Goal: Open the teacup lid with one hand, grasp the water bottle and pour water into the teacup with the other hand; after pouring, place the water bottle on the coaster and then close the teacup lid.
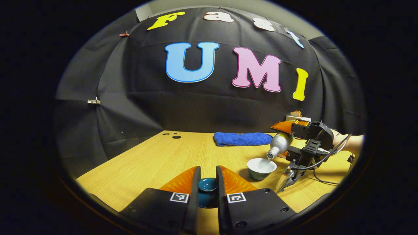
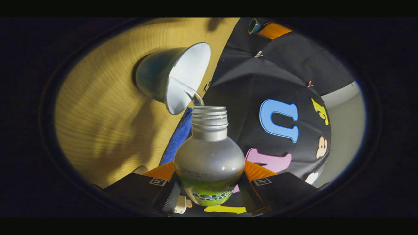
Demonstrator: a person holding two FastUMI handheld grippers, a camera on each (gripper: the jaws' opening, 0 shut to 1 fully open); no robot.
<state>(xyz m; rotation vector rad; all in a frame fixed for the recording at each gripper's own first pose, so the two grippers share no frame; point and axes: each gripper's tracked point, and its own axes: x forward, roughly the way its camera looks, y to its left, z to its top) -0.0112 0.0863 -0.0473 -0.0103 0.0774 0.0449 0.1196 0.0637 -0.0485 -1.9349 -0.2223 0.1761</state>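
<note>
In the left gripper view my left claw sits low and near, just above the wooden table, and its two orange fingers are clenched on the dark teal teacup lid, which is pinched between them with its hollow facing up. Farther off to the right stands the teacup, uncovered, white inside and dark teal outside, upright on the table. My right claw hangs just above and to the right of it, and part of the hand holding it shows at the far right. That claw grasps the water bottle, which is tipped steeply so that its open mouth points down over the cup's right rim, and a thin stream of water falls from the mouth into the cup. A blue towel lies at the far side of the table, behind the cup. In the right gripper view my right claw has its orange fingers pressed on both sides of the bottle's silver-grey body, the threaded, uncapped neck points away from the camera, and water runs from it into the teacup's white bowl. I cannot make out the coaster for certain in either view.
</note>
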